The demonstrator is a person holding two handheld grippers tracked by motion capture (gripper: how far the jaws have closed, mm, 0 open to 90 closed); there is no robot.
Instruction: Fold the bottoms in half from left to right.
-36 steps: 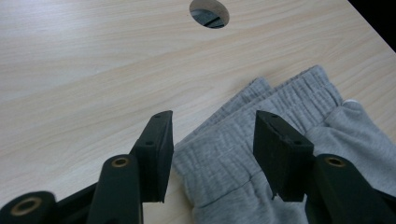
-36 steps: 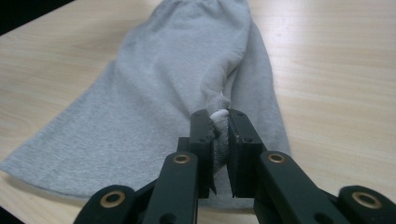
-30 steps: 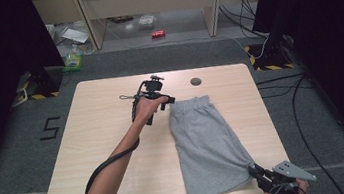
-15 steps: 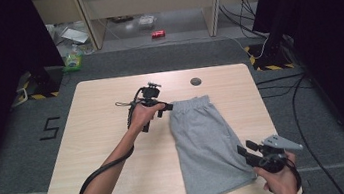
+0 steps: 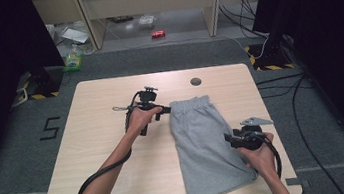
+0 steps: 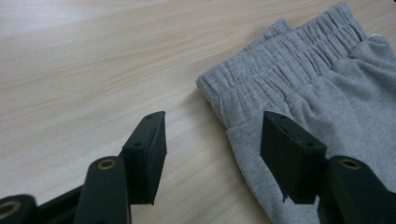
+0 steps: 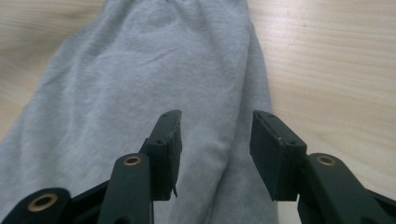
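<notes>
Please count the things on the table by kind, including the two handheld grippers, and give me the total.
Grey shorts: 1
Handheld grippers, left gripper and right gripper: 2
Dark round spot on the table: 1
Total: 4

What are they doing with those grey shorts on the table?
A person is working on a pair of grey shorts lying folded lengthwise on a wooden table. The left gripper is at the corner of the waistband, jaws open. The right gripper is over the shorts near their other side edge, and its jaws have just been opening. Neither one is pinching the cloth right now.
</notes>
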